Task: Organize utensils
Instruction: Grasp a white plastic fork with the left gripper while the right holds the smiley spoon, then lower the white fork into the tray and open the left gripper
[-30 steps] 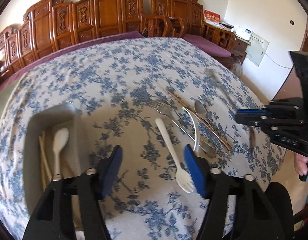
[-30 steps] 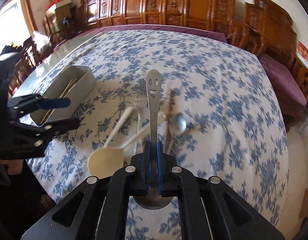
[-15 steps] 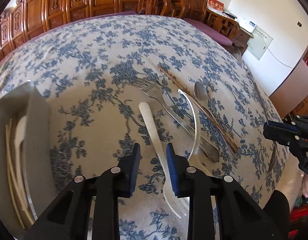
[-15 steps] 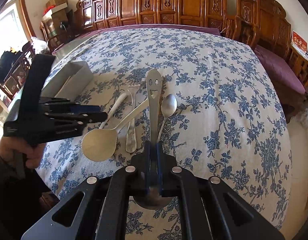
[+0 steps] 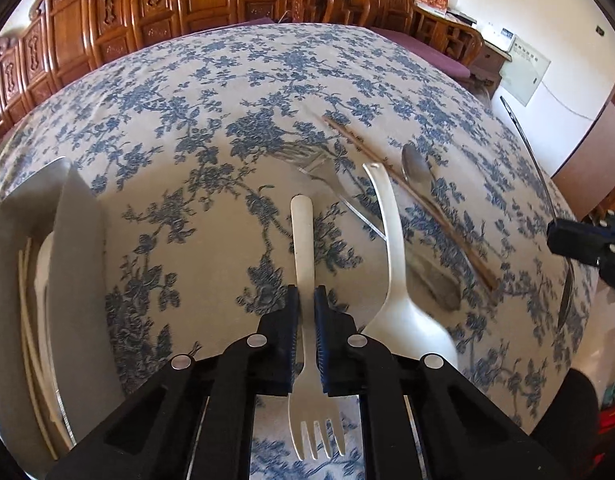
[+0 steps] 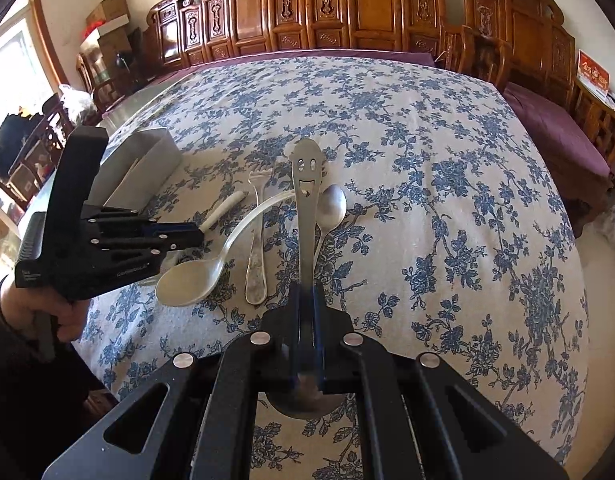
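Left gripper (image 5: 304,312) fingers clamp the white fork (image 5: 307,320); right gripper (image 6: 306,304) fingers hold the smiley-face spoon (image 6: 305,208) above the counter (image 6: 427,160).

Daylight fills both views, bright and warm. In the right wrist view a window (image 6: 11,64) far off to the left of the tool is blown out to white, and the light falls from that side across the tablecloth (image 6: 427,208). In the left wrist view the metal tray (image 5: 73,240) left of the fingers glares pale, its inner wall washed out. Soft shadows lie beside the white spoon (image 5: 391,248) just right of the tool, and its bowl looks smeared with blur. Both pictures bulge strongly: the table curves like a dome, the carved wooden chairs (image 6: 347,8) bend along the top, and the corners go black.
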`<state>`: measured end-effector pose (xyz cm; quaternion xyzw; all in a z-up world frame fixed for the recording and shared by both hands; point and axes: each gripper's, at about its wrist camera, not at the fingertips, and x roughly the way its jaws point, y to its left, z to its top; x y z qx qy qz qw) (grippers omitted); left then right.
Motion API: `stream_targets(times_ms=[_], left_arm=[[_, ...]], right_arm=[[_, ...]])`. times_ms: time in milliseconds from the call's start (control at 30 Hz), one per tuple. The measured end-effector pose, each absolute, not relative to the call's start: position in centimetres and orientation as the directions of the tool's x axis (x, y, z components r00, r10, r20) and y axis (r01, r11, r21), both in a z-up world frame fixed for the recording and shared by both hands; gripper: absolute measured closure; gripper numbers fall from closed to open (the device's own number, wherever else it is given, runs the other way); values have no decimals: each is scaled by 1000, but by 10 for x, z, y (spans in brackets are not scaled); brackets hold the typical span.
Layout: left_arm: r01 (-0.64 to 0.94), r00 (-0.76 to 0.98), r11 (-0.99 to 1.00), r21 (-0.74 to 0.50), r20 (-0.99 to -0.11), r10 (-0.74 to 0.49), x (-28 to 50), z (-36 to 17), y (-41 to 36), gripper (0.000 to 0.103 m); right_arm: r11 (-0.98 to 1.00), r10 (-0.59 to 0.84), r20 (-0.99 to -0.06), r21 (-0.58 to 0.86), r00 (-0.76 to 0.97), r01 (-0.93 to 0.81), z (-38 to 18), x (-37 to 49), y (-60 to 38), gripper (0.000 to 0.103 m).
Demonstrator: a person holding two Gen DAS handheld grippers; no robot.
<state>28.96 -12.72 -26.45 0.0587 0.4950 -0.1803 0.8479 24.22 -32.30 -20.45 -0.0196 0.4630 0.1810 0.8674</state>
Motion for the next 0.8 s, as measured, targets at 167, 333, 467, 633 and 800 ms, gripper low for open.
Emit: stream_targets(times_ms=[167, 333, 467, 633, 800], left_arm=[[371, 459, 928, -15, -866, -198, 280, -264, -123, 96], [380, 467, 925, 8, -865, -185, 273, -263, -120, 96], [376, 481, 926, 13, -858, -183, 268, -257, -113, 96], [363, 507, 932, 16, -842, -183, 260, -241, -102, 96], [349, 527, 937, 16, -830, -182, 248, -229, -94, 96]], right_arm=[[933, 295, -812, 131, 503, -335, -206, 240, -322, 96], [932, 292, -814, 123, 502, -342, -207, 238, -319, 96], [928, 295, -811, 117, 506, -354, -205, 236, -314, 96], [922, 306, -801, 114, 515, -371, -198, 232, -308, 96], [914, 319, -790, 111, 524, -389, -191, 227, -301, 96]])
